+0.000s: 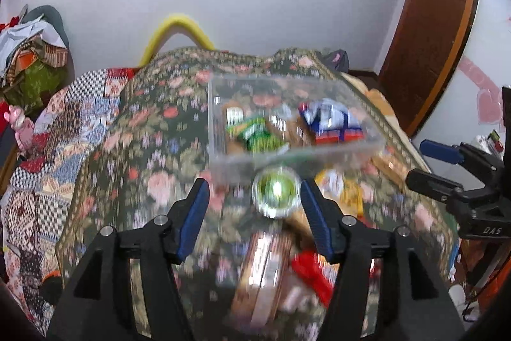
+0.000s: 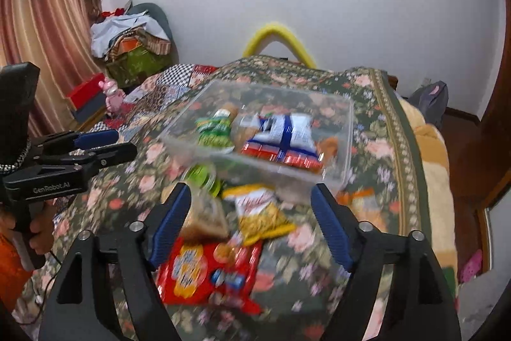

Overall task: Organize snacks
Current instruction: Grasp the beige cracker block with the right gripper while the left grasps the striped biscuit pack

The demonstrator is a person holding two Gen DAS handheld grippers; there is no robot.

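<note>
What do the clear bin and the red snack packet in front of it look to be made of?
The clear rectangular bin looks like rigid transparent plastic: the snacks inside show through its walls. The red flat snack packet looks like glossy printed plastic film, judging by its sheen, though blur leaves that open.

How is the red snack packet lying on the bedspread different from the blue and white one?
The red packet lies loose on the flowered bedspread, outside the clear plastic box; the blue and white packet sits inside that box. The red one is right below the open right claw; the blue and white one lies farther off. Both look like flat, sealed snack packets, blurred here.
</note>
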